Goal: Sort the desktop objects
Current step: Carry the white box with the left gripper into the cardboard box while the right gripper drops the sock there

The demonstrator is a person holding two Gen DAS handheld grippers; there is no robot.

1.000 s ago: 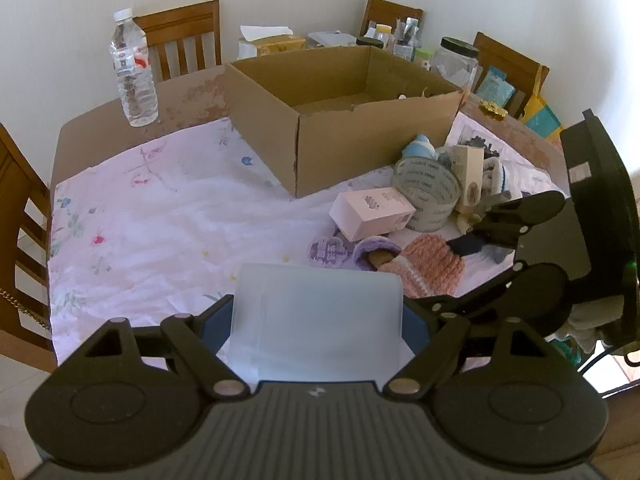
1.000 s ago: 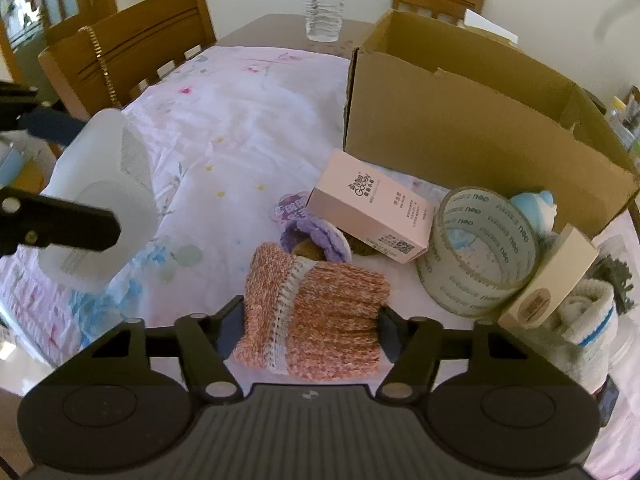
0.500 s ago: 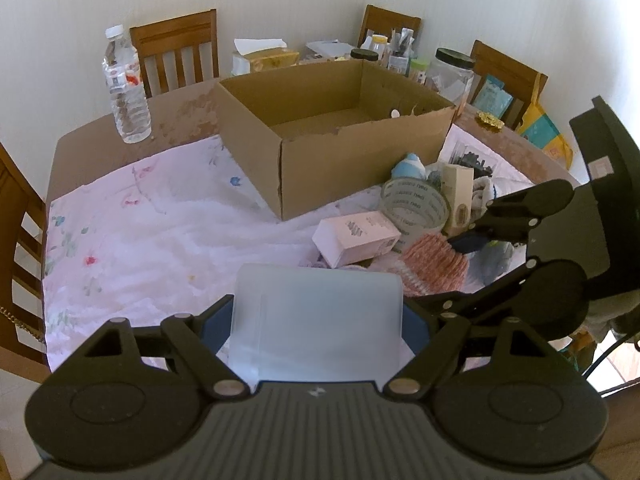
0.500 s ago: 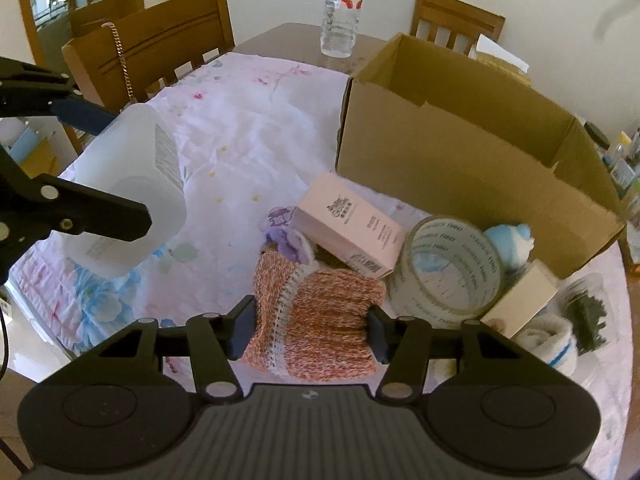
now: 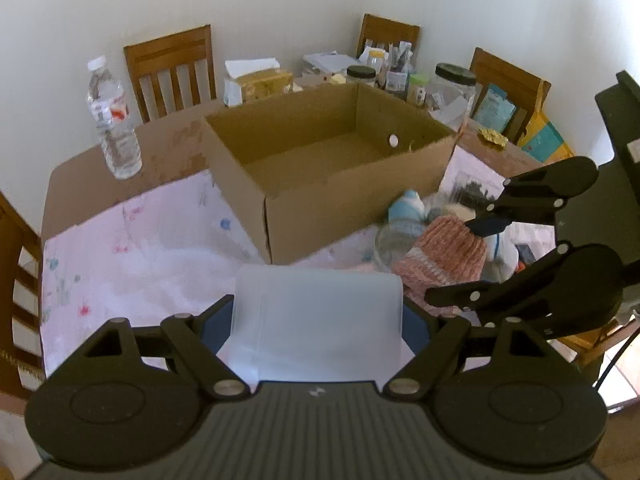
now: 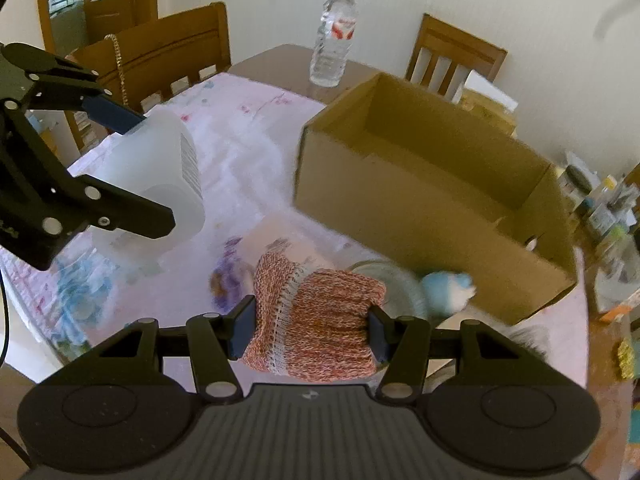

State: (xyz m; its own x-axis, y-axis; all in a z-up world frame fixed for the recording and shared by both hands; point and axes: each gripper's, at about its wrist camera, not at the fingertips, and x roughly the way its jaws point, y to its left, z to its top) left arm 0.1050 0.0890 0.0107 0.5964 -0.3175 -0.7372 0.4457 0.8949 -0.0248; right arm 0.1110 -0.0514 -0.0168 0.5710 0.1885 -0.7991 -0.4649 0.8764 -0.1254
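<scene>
At the bottom centre of the left wrist view, the left gripper [image 5: 318, 320] has its fingers pressed against the two sides of a translucent white plastic container [image 5: 318, 324]; the right wrist view shows the same container [image 6: 160, 184] at the left of the frame, clear of the desk. At the bottom centre of the right wrist view, the right gripper [image 6: 308, 330] pinches a pink-orange knitted hat [image 6: 316, 320] between its fingers, the hat bunched up and raised above the floral cloth [image 6: 248, 152]. In the left wrist view that hat [image 5: 444, 256] appears at the right, between the right gripper's [image 5: 472, 256] black fingers.

An open cardboard box [image 5: 332, 164] stands in the middle of the frame on the wooden desk [image 5: 80, 172], its inside bare apart from a small white spot on the far wall. Just in front of its near right corner lie blurred things: a light blue and white soft item [image 6: 448, 286], a roll of clear tape [image 6: 392, 284] and a purple item [image 6: 226, 276]. A water bottle [image 5: 114, 120] stands upright at the upper left, well apart from the box. Jars [image 5: 452, 88] and packets crowd the far edge behind the box, with wooden chairs [image 5: 172, 68] around.
</scene>
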